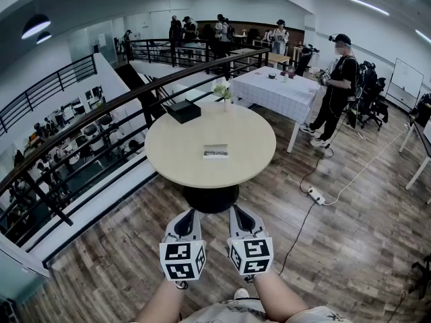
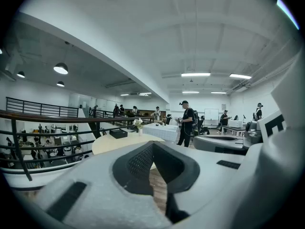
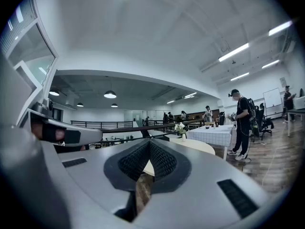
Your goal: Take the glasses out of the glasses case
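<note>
A small pale rectangular glasses case [image 1: 215, 152] lies flat near the middle of the round beige table [image 1: 168, 160]; something dark shows on its top. Both grippers hang low in front of the person's body, well short of the table and over the wooden floor. My left gripper [image 1: 188, 213] is shut with nothing in it, and its tips meet in the left gripper view [image 2: 152, 145]. Beside it, my right gripper [image 1: 240, 210] is also shut and holds nothing, as the right gripper view [image 3: 150, 142] shows. The case is hidden behind the jaws in both gripper views.
A black box [image 1: 183, 111] and a small vase of white flowers [image 1: 222, 90] stand at the table's far edge. A black railing [image 1: 81, 123] runs along the left. A person [image 1: 337, 89] stands by a checked-cloth table [image 1: 279, 93], and a power strip [image 1: 315, 195] lies on the floor.
</note>
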A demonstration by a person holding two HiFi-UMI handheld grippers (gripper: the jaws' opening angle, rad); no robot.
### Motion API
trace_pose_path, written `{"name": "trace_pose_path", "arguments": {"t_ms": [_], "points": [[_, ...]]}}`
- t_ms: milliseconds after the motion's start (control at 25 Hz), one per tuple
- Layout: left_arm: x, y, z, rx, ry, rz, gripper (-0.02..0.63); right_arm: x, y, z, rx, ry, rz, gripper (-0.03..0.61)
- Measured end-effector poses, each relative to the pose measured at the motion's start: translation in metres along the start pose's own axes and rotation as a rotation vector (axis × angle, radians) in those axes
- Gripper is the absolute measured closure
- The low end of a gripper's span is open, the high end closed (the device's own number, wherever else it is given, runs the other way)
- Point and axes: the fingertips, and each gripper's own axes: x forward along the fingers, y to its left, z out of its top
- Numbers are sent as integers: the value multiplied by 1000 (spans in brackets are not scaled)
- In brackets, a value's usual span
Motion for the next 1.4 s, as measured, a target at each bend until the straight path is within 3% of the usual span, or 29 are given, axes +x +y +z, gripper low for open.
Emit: {"name": "trace_pose_path", "arguments": {"t_ms": [680,960,1400], "points": [[63,-47,3,11,8,20,601,18,-73,-1,14,-4,31,565],[95,-79,-3,7,9,25,601,21,-106,7,22,-53,94,565],[130,-100,-14,-19,44,18,601,34,-143,-9,32,-6,101,565]]}}
